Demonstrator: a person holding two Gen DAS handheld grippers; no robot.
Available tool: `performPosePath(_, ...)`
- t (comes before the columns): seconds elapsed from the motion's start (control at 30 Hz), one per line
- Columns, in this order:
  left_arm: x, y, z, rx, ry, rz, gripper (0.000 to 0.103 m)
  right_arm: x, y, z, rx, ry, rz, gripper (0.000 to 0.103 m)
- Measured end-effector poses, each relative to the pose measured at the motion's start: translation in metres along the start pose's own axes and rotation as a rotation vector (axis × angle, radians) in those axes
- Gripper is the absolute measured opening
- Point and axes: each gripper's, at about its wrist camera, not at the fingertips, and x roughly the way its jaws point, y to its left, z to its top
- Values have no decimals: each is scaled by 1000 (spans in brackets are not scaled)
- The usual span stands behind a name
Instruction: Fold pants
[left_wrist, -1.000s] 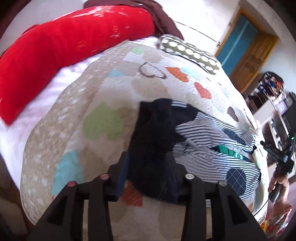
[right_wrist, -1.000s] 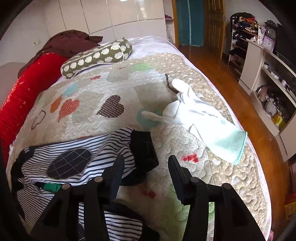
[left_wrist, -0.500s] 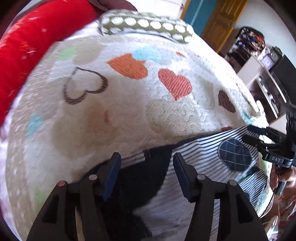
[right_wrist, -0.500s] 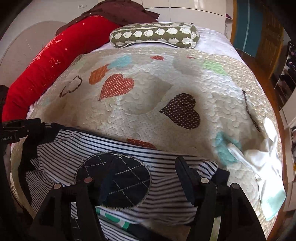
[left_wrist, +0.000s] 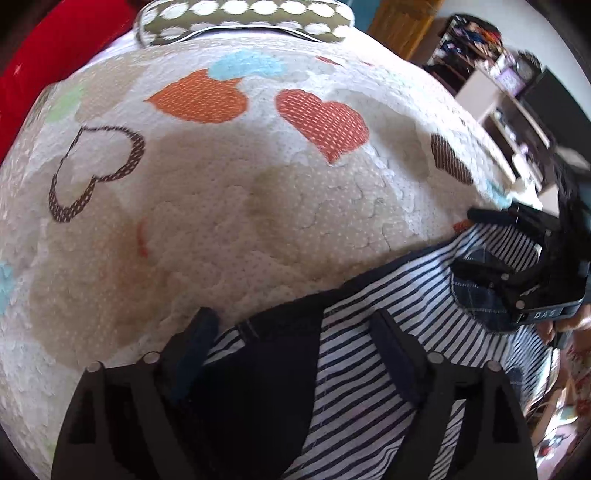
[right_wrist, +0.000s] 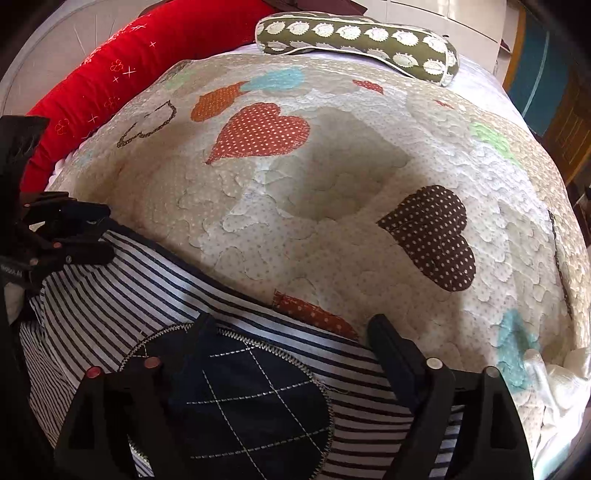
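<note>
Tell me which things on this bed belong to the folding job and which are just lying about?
Part of the job:
- navy-and-white striped cotton pants
- left gripper, open
- right gripper, open

Just lying about:
- beige quilted heart-patch bedspread
- long red bolster cushion
- olive dotted pillow
- crumpled white cloth

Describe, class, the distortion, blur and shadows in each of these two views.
Left wrist view: fisheye bulges the heart quilt; the shelves at right are smeared. Right wrist view: sharper, dark vignette corners, soft shadows across the quilt and striped pants.
</note>
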Motion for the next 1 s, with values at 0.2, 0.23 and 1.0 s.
performPosePath(0.2,5,-9,-4,34,-24,43,91,7,2,3,3,-15,-1,93)
performPosePath(0.23,5,-9,-4,33,-26,42,91,7,2,2,3,-21,-1,94)
performPosePath(1.0,-101,-76,-57,131,-286,247,6,-89,55,-29,-33,-213,-76,7)
